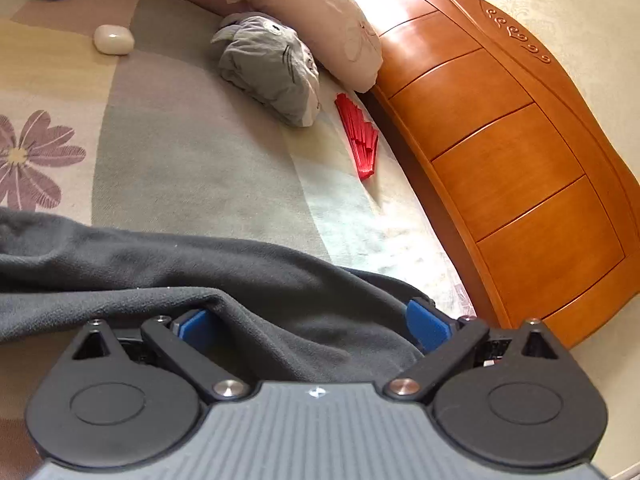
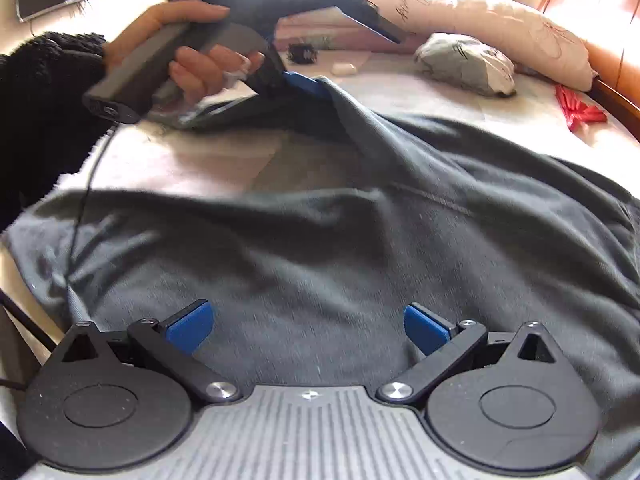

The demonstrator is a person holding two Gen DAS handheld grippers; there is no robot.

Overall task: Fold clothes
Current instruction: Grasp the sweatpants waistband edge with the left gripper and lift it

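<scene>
Left claw: fingers spread, dark grey garment draped between and over its blue pads; whether it grips, I cannot tell.
Right claw: fingers spread apart, just above the garment's broad middle.
Garment: spread on the bed.
Room: wooden headboard, pink pillow, red fan.

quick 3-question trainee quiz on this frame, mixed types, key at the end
1. True or false: the right gripper is clamped on the dark grey garment.
2. What lies nearest the red folded fan? A) white case B) wooden headboard C) black hair clip
3. Fill in: the left gripper has garment cloth bunched between its ____ fingers.

Key: 1 false, its jaws are spread open above the cloth. 2 B. 3 blue.
</scene>
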